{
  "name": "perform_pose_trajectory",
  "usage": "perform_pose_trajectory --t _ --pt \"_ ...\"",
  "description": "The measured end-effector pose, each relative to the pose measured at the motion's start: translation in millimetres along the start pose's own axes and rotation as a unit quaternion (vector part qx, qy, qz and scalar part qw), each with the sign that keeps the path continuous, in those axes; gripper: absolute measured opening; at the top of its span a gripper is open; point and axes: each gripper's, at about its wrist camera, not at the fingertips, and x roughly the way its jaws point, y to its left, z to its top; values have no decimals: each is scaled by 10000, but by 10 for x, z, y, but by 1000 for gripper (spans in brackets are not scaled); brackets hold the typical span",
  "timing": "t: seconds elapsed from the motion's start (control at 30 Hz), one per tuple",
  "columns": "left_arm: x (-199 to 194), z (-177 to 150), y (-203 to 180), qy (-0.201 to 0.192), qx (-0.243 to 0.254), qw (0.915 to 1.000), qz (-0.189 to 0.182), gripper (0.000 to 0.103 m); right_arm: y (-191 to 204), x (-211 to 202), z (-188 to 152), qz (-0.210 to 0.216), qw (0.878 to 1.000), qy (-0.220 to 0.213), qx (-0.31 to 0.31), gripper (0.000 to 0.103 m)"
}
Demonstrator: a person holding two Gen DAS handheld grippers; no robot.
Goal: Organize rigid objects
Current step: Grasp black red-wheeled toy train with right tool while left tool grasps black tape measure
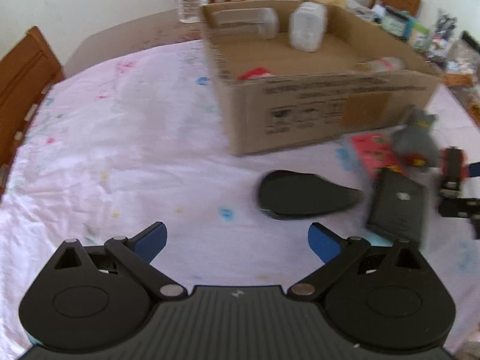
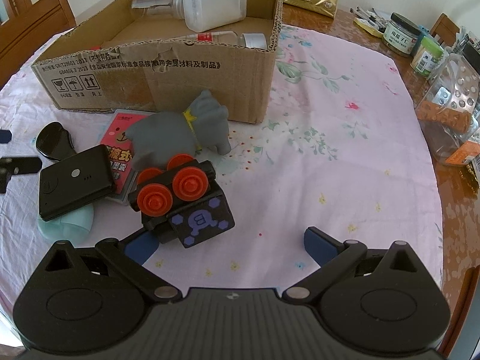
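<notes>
Right wrist view: the right gripper [image 2: 231, 244] sits at the bottom of the frame with its blue-padded fingers spread wide and holding nothing. Just beyond its left finger, slightly left of centre, a black toy train [image 2: 180, 201] with orange wheels lies tipped on its side on a pink floral tablecloth [image 2: 330, 150]. Behind the train stands a grey toy animal [image 2: 180, 132] with a yellow collar, close to the front wall of a shallow cardboard box [image 2: 168, 81] in the upper left. Inside the box lie a white plastic jar [image 2: 214, 7] and clear bottles [image 2: 159, 1]. At the middle left, a flat black device [image 2: 75, 183] rests on a pink card pack [image 2: 120, 150] and a pale green object [image 2: 69, 225]; a black curved case [image 2: 54, 144] lies beside them. Jars and packets crowd the bare wooden table at the upper right.

Left wrist view, blurred: the left gripper [image 1: 237, 241] is at the bottom of the frame, its fingers also wide apart and empty, over the tablecloth. The curved case [image 1: 303, 196] lies right of centre, the flat device [image 1: 396, 207] and the grey animal [image 1: 417, 141] further right, and the box [image 1: 315, 105] in the upper right.
</notes>
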Motion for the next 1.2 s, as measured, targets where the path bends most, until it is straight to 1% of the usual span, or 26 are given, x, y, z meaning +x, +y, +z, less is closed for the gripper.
perform_pose_trajectory --t 0.07,0.13,0.37,0.5,0.67,0.87,1.0,1.07,1.2 --pt "-18 9 -62 -41 -40 9997 -218 100 -1 -6 -7 0 10000 -31 4 103" --pt "-4 31 -132 -84 -36 9994 -323 100 2 -14 -14 -1 10000 -56 6 103" --pt "97 125 -280 -133 65 9990 -422 100 2 -12 -19 2 10000 -85 2 103" --pt "182 171 -319 -121 59 9991 -397 101 5 -16 -36 9 9999 -155 -23 103" --pt "223 159 -416 -240 334 9990 -190 103 -6 -27 -69 100 9993 -310 -186 103" --pt "226 123 -427 -411 269 9986 -176 103 -15 -36 -123 156 9980 -542 -275 103" --pt "196 82 -421 -448 233 9986 -122 103 -12 -35 -157 189 9970 -673 -340 103" --pt "183 64 -433 -453 181 9988 -83 101 -9 -35 -154 222 9965 -698 -396 103" --pt "150 56 -473 -463 130 9988 -42 94 37 -47 -135 271 9950 -706 -649 102"
